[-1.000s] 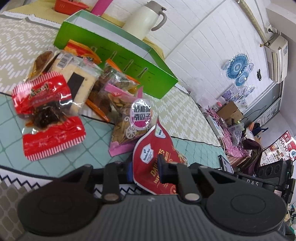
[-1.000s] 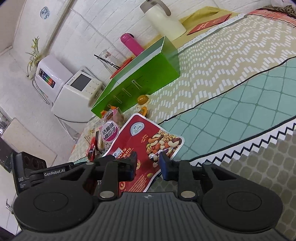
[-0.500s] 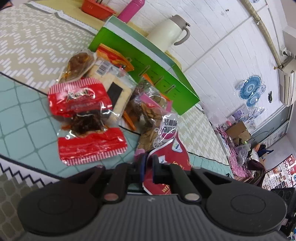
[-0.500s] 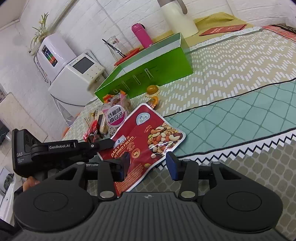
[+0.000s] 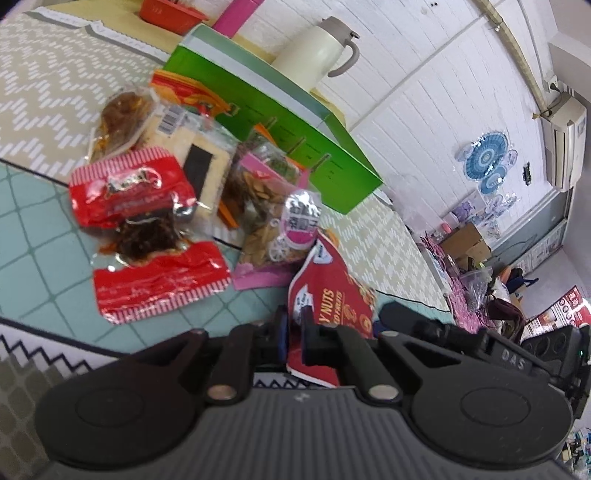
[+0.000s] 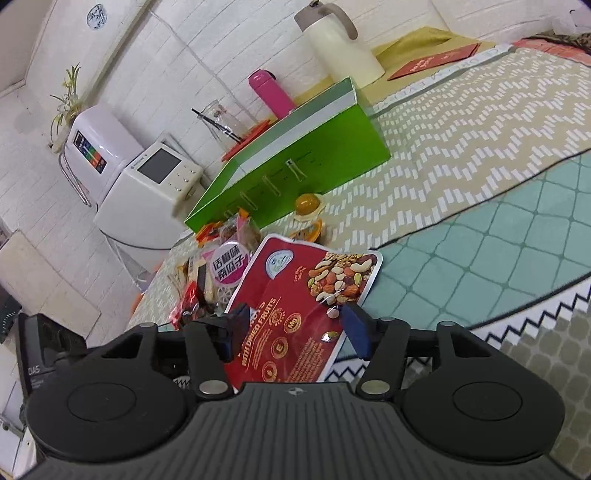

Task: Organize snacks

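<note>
A red mixed-nuts bag (image 5: pixel 332 295) (image 6: pixel 295 284) lies on the patterned mat near the table's front edge. My left gripper (image 5: pixel 293 326) is shut on its near edge, and the bag stands up tilted between the pads. My right gripper (image 6: pixel 295 317) hovers over the same bag; its jaws are opening and stand wide, one either side of the bag without pressing it. A pile of snacks lies beyond: two red packets (image 5: pixel 129 192), a pink seed bag (image 5: pixel 273 221) (image 6: pixel 227 266), and a cracker pack (image 5: pixel 184 147). Behind the pile stands an open green box (image 5: pixel 280 122) (image 6: pixel 295 158).
Two orange jelly cups (image 6: pixel 308 206) sit in front of the green box. A cream thermos jug (image 6: pixel 340 48) and a pink bottle (image 6: pixel 269 92) stand behind it. White appliances (image 6: pixel 147 192) stand off the table's left side. A red tray (image 5: pixel 170 14) lies at the back.
My left gripper closed onto the nuts bag's edge and the bag now stands up between its pads. My right gripper's jaws spread wide, releasing the bag, and drew back slightly.
</note>
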Demonstrator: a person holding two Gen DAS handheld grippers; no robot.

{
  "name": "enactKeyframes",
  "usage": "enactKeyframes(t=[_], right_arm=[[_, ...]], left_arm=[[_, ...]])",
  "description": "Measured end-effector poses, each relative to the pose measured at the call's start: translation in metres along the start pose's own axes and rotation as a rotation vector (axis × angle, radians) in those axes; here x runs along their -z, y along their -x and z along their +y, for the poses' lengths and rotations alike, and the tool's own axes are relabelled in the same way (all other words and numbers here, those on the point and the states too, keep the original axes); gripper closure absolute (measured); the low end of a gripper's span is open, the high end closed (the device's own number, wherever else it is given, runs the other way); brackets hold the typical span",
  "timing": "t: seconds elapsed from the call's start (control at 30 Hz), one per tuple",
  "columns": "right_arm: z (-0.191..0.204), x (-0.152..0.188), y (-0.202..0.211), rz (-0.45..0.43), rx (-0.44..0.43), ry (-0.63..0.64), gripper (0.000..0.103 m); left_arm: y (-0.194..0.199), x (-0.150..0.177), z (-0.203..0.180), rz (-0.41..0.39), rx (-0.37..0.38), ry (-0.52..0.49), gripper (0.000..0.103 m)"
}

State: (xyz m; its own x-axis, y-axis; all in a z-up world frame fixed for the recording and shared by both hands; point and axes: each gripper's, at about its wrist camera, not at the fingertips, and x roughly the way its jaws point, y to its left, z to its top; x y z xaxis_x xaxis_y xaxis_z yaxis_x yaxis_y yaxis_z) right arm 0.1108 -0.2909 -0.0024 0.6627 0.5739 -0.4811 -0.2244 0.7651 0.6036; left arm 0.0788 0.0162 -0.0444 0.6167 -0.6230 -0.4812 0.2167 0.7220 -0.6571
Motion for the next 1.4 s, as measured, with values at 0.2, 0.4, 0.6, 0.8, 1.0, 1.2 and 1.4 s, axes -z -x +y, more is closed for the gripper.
enactKeyframes(t=[0.2, 0.4, 0.6, 0.8, 1.0, 1.2, 1.4], right_arm=[[0.011, -0.007, -0.017, -0.039, 0.076, 0.135, 0.0], [0.032, 0.006, -0.014, 0.033, 0.159, 0.38, 0.0], [0.039, 0.008, -0.03, -0.012, 0.211, 0.433, 0.003], [0.036, -0.001, -0.028, -0.035, 0.189, 0.36, 0.061], [0.048, -0.006, -0.004, -0.107, 0.182, 0.387, 0.065], [0.069, -0.039, 0.007, -0.213, 0.136, 0.459, 0.065], [0.084, -0.082, -0.016, -0.268, 0.101, 0.493, 0.064]], left_arm=[[-0.01, 0.002, -0.005, 0.03, 0.052, -0.006, 0.103], [-0.012, 0.002, -0.006, 0.032, 0.076, -0.009, 0.103], [-0.02, 0.0, -0.01, 0.023, 0.079, -0.034, 0.103], [-0.022, -0.002, -0.021, 0.045, 0.071, -0.038, 0.1], [-0.01, -0.01, -0.035, 0.012, 0.127, -0.044, 0.102], [0.004, -0.045, -0.061, -0.098, 0.147, -0.133, 0.102], [-0.003, -0.091, -0.071, -0.177, 0.109, -0.184, 0.102]])
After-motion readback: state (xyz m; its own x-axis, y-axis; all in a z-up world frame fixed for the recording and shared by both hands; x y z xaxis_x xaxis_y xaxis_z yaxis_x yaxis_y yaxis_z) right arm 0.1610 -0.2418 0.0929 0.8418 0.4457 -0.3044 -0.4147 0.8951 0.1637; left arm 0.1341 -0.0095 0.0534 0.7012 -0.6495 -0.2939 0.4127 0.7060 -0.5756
